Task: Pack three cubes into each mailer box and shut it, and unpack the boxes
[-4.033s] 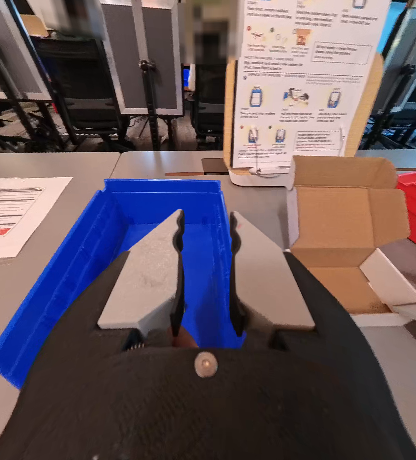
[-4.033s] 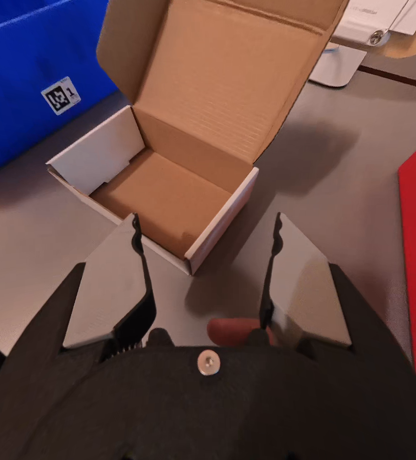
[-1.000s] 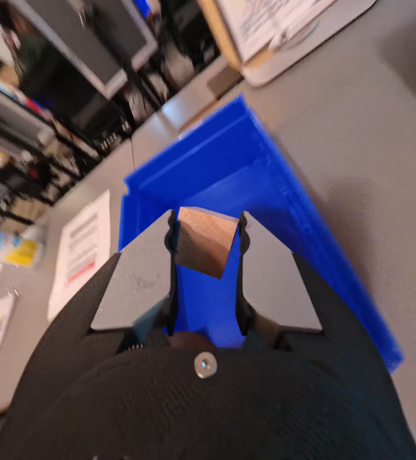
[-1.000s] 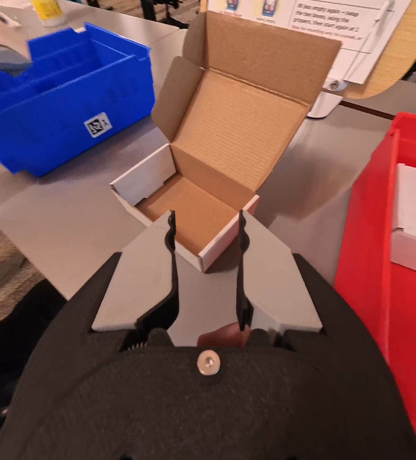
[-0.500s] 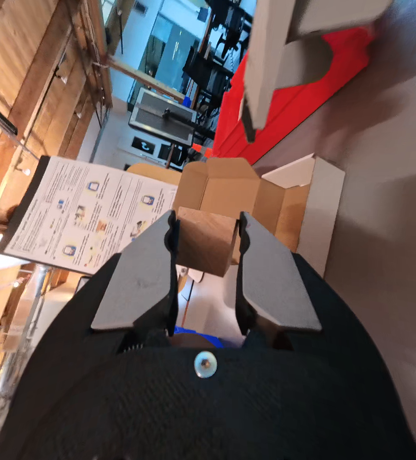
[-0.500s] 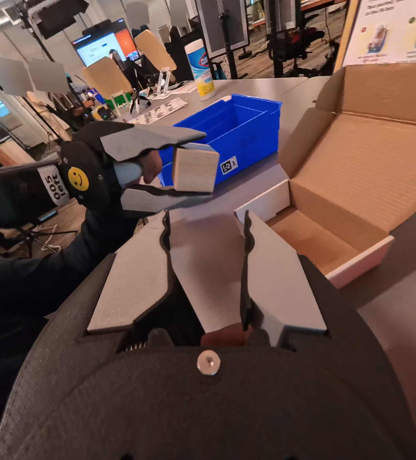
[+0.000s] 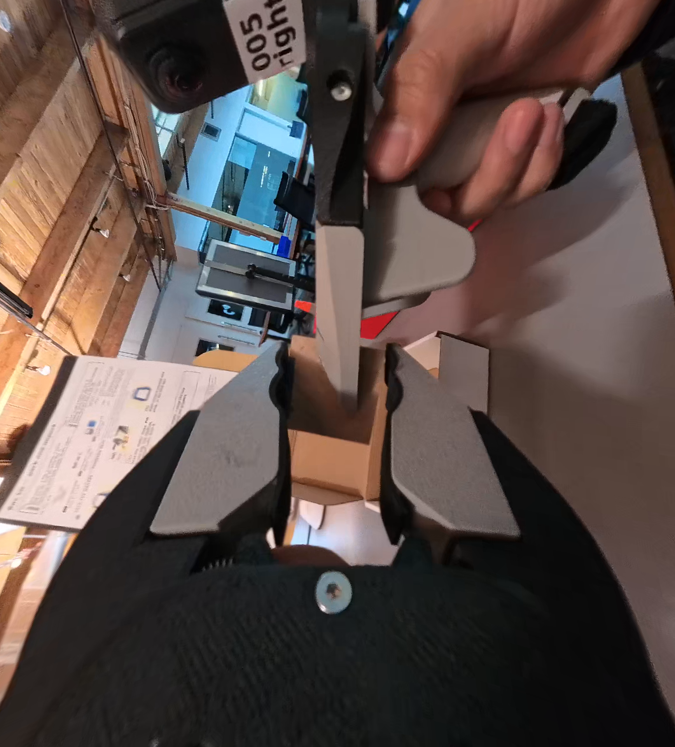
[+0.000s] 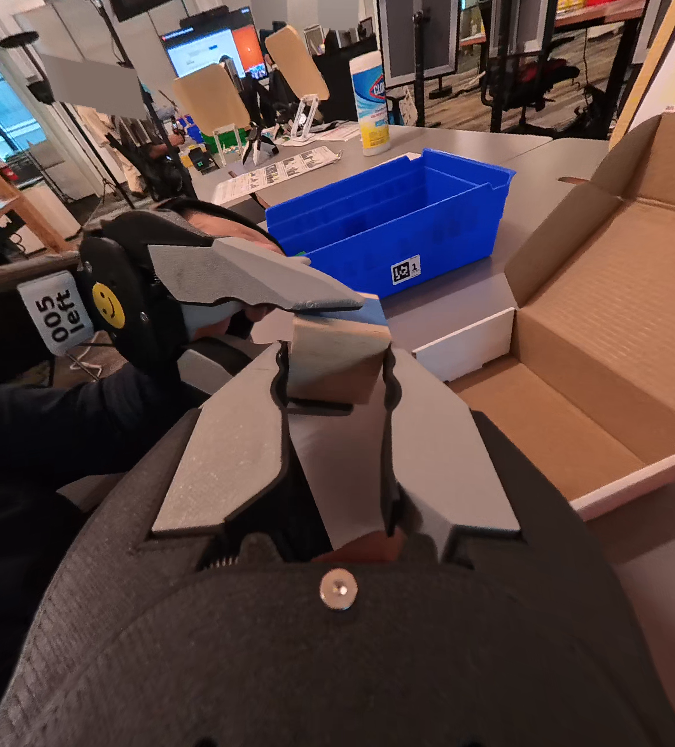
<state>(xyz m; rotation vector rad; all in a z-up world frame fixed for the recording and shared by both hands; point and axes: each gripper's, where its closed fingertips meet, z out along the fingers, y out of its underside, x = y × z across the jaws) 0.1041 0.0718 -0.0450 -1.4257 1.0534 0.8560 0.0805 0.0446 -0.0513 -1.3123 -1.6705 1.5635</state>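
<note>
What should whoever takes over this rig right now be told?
Left gripper: shut on the wooden cube, holding it in the air above the table edge.
Right gripper: fingertips flank the same cube; whether it grips it is unclear.
Mailer box: open beside the blue bin, no cube visible inside.
Left to do: finish the handover, put three cubes in, shut the box.

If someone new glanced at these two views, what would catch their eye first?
Probably the wooden cube at the centre of the right wrist view, with the left gripper and right gripper both at it. Behind sits a bright blue bin; the open mailer box lies right.
</note>
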